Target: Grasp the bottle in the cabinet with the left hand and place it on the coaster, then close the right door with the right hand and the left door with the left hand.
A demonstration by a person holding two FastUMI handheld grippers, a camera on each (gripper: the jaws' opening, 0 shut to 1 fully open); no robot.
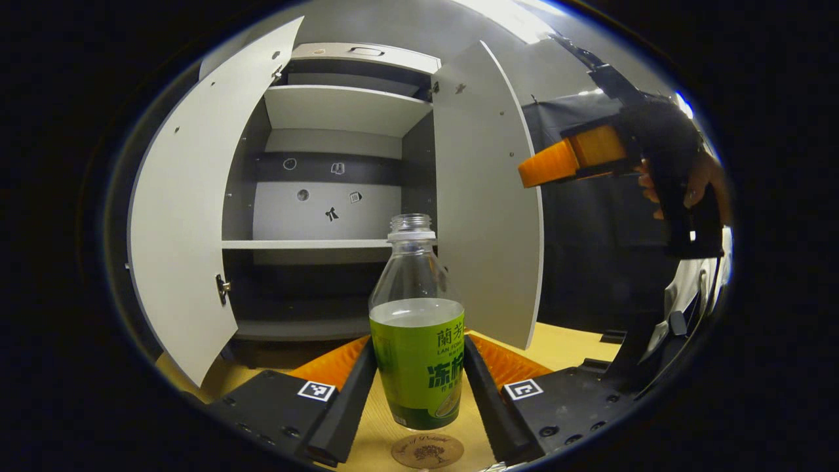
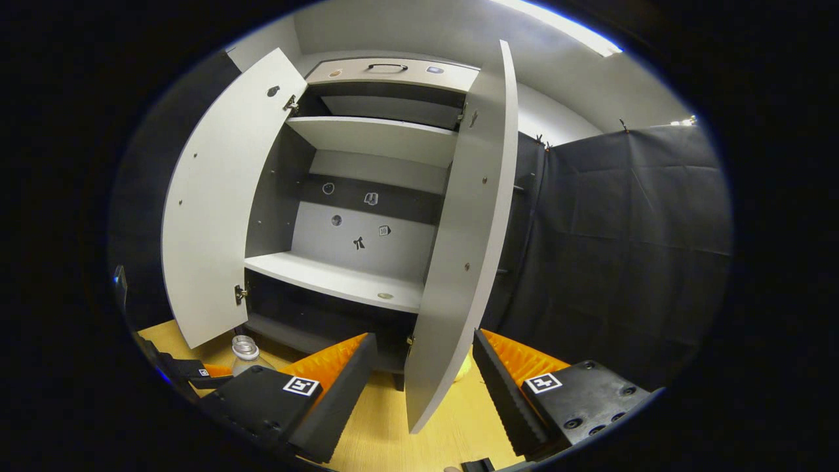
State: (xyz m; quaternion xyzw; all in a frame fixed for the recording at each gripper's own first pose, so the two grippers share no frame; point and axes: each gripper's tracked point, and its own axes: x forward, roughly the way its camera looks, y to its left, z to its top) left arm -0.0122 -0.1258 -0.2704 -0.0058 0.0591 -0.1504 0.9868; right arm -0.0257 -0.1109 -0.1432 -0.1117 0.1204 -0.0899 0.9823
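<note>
Both cabinet doors open. Left gripper [image 1: 419, 387] clamps the capless bottle [image 1: 417, 341] just above the coaster [image 1: 427, 450] on the wooden tabletop [image 1: 564, 347]. Placing step: lower, then release. Right gripper [image 2: 425, 380] gapes empty astride the right door [image 2: 459, 262] edge.

The bottle [image 1: 416, 314] is clear, glossy plastic with a shiny printed label, standing over a matt wooden coaster [image 1: 427, 451]. The cabinet doors [image 1: 187, 216] are smooth matt board with small metal hinges [image 1: 223, 287]. The surface [image 1: 564, 347] shows pale wood grain, and the booth wall [image 2: 623, 249] is creased matt cloth
</note>
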